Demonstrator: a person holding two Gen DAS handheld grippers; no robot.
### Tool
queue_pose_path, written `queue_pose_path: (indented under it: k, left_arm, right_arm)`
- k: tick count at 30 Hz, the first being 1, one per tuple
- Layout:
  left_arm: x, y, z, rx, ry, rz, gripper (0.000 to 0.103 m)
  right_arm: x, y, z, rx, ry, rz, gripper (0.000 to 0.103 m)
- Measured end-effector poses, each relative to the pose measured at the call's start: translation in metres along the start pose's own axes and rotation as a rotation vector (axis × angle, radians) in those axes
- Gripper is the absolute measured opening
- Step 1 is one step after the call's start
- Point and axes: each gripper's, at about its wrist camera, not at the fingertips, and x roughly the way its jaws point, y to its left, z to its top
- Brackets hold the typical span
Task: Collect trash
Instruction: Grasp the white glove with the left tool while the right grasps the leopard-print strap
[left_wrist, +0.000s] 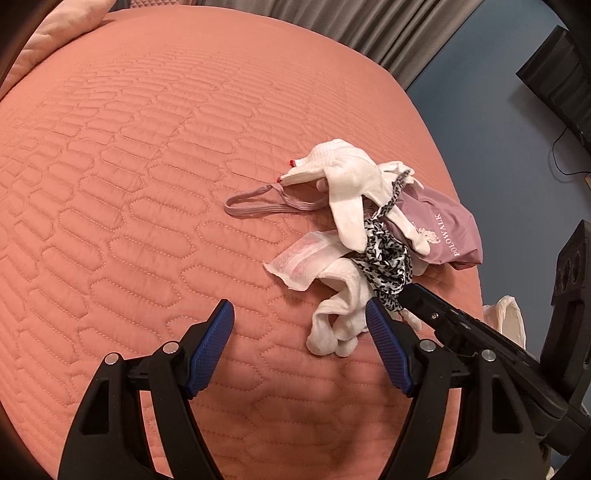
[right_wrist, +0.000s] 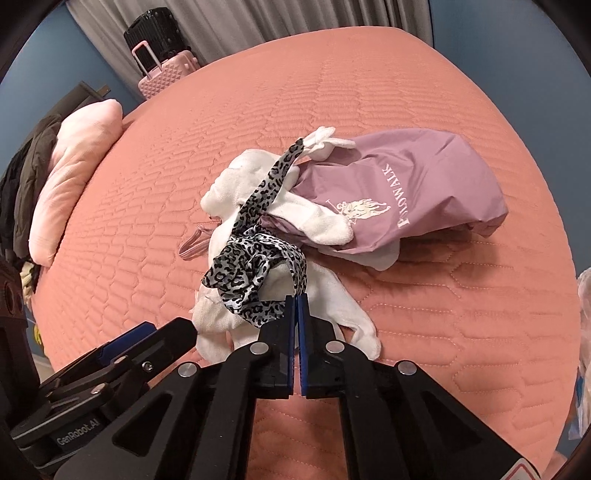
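A heap of cloth lies on the salmon quilted bed: white socks and rags, a leopard-print cloth, a mauve POLOWALK bag, a flat white pad and a mauve elastic strap. My right gripper is shut, its tips pinching a strip of the leopard-print cloth at the near edge of the heap; it enters the left wrist view from the right. My left gripper stands open just above the quilt, nothing between its blue pads, its right pad beside a crumpled white sock.
A pink pillow lies at the head of the bed, with dark clothes beside it. A pink suitcase and a black one stand by the grey curtain. The bed edge drops off right of the heap, near black equipment.
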Motion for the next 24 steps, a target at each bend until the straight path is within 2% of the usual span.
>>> queue_pose_path:
  k: [1, 7, 13, 21, 24]
  left_arm:
    - [0.003, -0.004, -0.001, 0.008, 0.001, 0.002, 0.069]
    - [0.023, -0.019, 0.000, 0.039, 0.033, 0.003, 0.048]
    - [0.024, -0.026, -0.001, 0.058, 0.041, -0.010, 0.013]
    - [-0.002, -0.050, -0.014, 0.106, 0.004, -0.028, 0.011]
    - [-0.016, -0.061, -0.018, 0.129, -0.019, -0.039, 0.011]
  right_arm:
    - [-0.004, -0.002, -0.001, 0.005, -0.007, -0.001, 0.001]
    - [-0.028, -0.020, -0.005, 0.045, -0.040, 0.004, 0.001]
    - [-0.050, -0.030, -0.010, 0.071, -0.070, 0.019, 0.001]
    - [-0.089, -0.039, -0.012, 0.088, -0.142, 0.031, 0.001]
    - [-0.096, -0.045, -0.013, 0.088, -0.144, 0.033, 0.001]
